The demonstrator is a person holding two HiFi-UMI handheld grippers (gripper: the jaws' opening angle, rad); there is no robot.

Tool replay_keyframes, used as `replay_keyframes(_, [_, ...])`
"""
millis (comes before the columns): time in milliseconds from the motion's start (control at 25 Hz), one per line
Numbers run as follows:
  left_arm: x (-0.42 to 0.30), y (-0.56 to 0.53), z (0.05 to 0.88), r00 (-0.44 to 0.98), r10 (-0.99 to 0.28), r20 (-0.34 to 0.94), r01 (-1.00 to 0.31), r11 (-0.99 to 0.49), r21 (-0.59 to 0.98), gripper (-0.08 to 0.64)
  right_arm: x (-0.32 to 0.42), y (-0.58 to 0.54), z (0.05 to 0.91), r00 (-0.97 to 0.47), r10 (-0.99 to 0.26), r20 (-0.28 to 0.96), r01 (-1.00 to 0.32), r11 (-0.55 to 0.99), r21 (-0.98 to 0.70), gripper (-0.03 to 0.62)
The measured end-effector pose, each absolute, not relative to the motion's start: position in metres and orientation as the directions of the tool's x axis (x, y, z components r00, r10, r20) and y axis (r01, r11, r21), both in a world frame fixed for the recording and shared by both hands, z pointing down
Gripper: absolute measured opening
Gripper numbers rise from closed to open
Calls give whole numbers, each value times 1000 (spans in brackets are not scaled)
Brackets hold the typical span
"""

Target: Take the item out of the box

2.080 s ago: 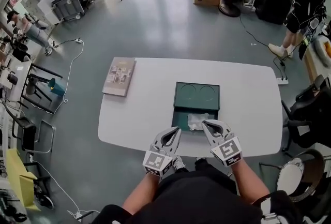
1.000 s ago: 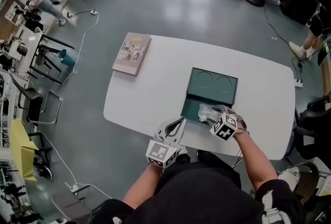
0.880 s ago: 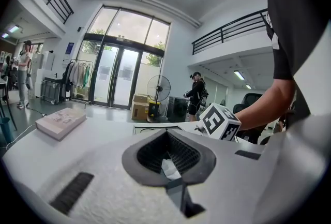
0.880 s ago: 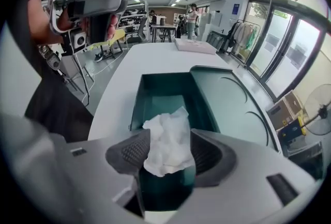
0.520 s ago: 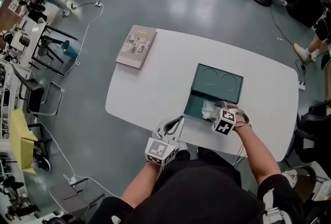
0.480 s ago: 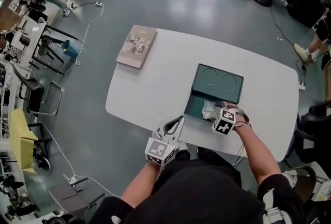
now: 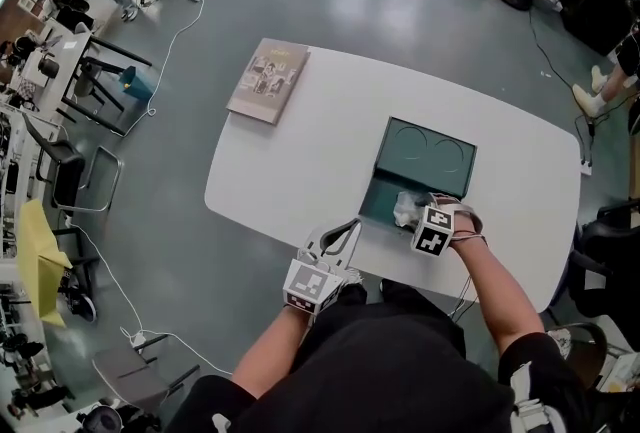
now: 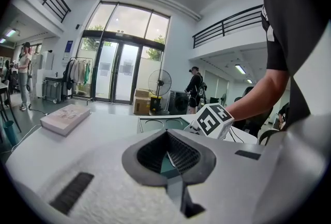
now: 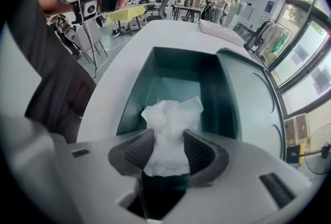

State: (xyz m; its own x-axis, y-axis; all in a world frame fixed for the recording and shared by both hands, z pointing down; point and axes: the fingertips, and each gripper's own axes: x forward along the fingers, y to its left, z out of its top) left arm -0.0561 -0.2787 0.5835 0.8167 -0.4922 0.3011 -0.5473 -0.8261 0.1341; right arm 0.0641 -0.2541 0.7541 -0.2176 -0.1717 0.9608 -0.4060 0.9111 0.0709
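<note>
Two hand-held grippers: the right hand-held gripper [image 9: 166, 138] is at the box and the left hand-held gripper [image 8: 166, 140] hangs apart, off the box's near-left corner.
Right jaws: just been closing, now pinched on the crumpled white paper bundle [image 9: 173, 112], which fills the gap between them.
Left jaws: together, nothing between them.
Item: in the dark green box [image 9: 137, 91], its near half, straight below the down-pointing right tool.
Long axis: from the jaws toward the box's far end.
Lid [image 7: 428, 148]: laid open on the far side.
Desk [image 7: 300, 156]: carries the box near its near edge.
Coming move: probably a straight lift, since walls enclose the bundle.
</note>
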Motion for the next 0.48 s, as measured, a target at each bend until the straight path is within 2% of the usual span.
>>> replay_keyframes(480, [-68,-275,590,808,-501,312,-561,-815,146,12,63,-255,750,-217,-205,955,-440,893,92,98])
